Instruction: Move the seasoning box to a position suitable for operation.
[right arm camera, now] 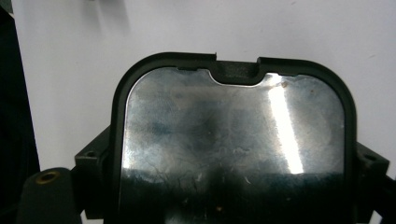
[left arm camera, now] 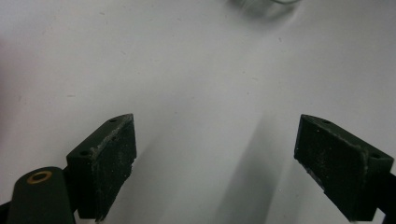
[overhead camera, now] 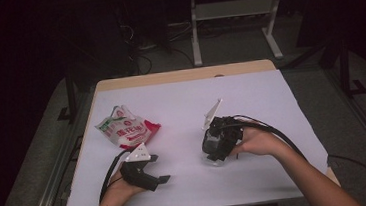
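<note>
Right gripper: clamped on a shiny, black-rimmed, rounded square lid.
Left gripper: jaws apart, nothing between.
Red-and-white crinkly snack bag: just beyond left gripper.

White table, snack bag lying on it

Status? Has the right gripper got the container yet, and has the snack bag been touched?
Done: the right gripper is shut on the clear container, jaws at its two sides. In hand: that container, low over the white table. Left: the snack bag lies untouched, and the left gripper hangs open over bare table.
</note>
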Tool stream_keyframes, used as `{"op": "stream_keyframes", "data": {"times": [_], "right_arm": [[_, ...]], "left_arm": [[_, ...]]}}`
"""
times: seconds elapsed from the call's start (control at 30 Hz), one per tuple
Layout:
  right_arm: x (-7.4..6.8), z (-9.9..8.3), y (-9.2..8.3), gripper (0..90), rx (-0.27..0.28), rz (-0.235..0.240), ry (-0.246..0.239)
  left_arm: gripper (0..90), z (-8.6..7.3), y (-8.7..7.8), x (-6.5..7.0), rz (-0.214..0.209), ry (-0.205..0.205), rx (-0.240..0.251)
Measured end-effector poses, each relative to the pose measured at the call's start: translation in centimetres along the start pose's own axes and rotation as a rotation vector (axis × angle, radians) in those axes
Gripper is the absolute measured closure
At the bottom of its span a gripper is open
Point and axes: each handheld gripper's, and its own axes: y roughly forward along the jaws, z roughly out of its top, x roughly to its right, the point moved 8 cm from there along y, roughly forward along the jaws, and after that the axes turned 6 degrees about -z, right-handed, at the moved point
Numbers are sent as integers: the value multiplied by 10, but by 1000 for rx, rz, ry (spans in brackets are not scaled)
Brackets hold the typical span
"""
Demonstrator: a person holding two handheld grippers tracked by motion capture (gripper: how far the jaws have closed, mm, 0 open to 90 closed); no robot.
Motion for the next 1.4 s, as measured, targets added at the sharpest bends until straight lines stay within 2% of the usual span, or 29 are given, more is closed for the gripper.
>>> {"op": "stream_keyframes", "data": {"times": [0.27,0.6,0.8,0.9,1.0,1.17,1.4], "right_arm": [[-8,-7,14,149,-34,5,-17],[-12,-6,17,148,-35,-23,-52],[-12,-6,17,135,-35,-17,-54],[-12,-5,15,93,-22,-11,-54],[-10,-5,11,62,-9,-27,-59],[-9,-7,-1,32,44,-19,-40],[-7,-16,-15,32,98,-20,-17]], "left_arm": [[125,0,0,0,-2,2,-4],[125,-1,1,0,-2,5,-9],[125,-1,1,1,-5,6,-12],[125,-1,1,1,-7,7,-17],[125,-1,1,1,-6,8,-15],[125,-1,2,1,-8,3,-12],[125,-1,2,2,-8,1,-10]]}}
